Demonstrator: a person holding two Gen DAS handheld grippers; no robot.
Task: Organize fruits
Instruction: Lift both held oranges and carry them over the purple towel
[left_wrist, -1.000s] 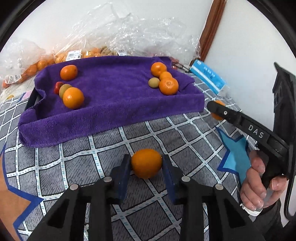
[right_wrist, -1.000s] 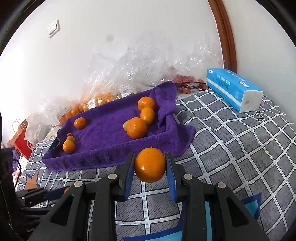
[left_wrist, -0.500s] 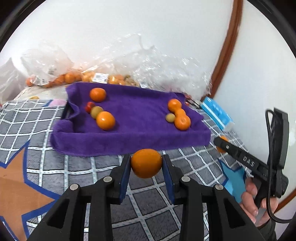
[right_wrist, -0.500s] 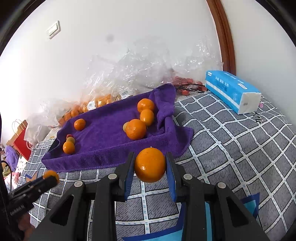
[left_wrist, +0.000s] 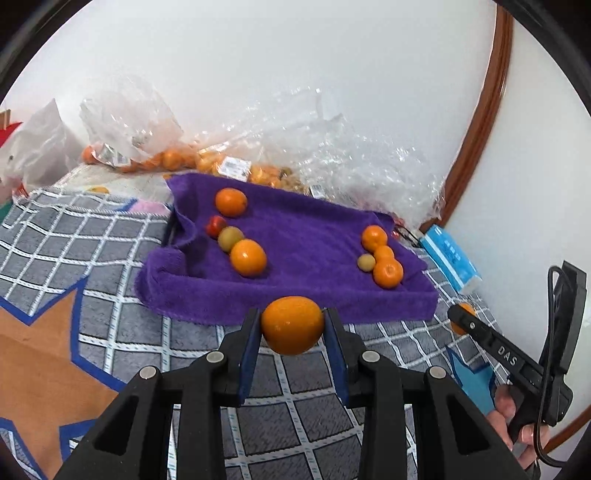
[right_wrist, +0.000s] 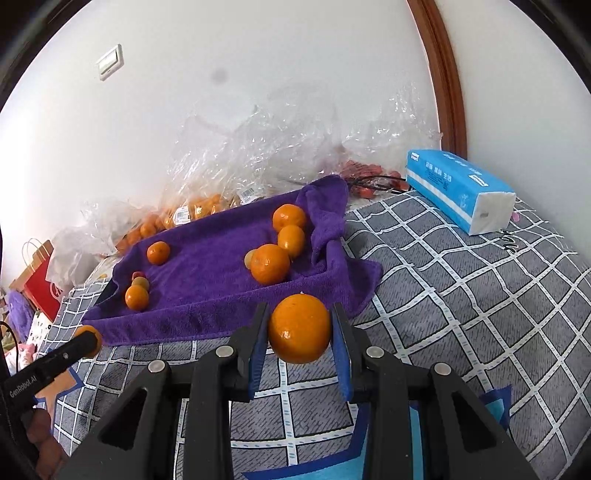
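Observation:
My left gripper (left_wrist: 292, 326) is shut on an orange (left_wrist: 292, 324) and holds it above the checked mat, just short of the purple towel tray (left_wrist: 310, 236). My right gripper (right_wrist: 300, 330) is shut on another orange (right_wrist: 300, 328), also held off the mat before the tray's near right corner (right_wrist: 207, 266). On the towel, one group at the left has two oranges (left_wrist: 248, 257), a green fruit (left_wrist: 229, 238) and a red one (left_wrist: 216, 226). A group at the right has three oranges (left_wrist: 388, 272) and a small green fruit (left_wrist: 366, 263). Each gripper shows in the other's view (left_wrist: 458, 319) (right_wrist: 86, 341).
Clear plastic bags with several oranges (left_wrist: 177, 158) lie behind the tray against the wall. A blue tissue pack (right_wrist: 458, 190) lies at the right. Small red fruits (right_wrist: 365, 171) sit behind the tray's right corner. A red paper bag (right_wrist: 40, 273) stands far left.
My left gripper closed on the orange, lifted it off the mat and rose, so the tray looks farther away. My right gripper stayed almost still with its orange.

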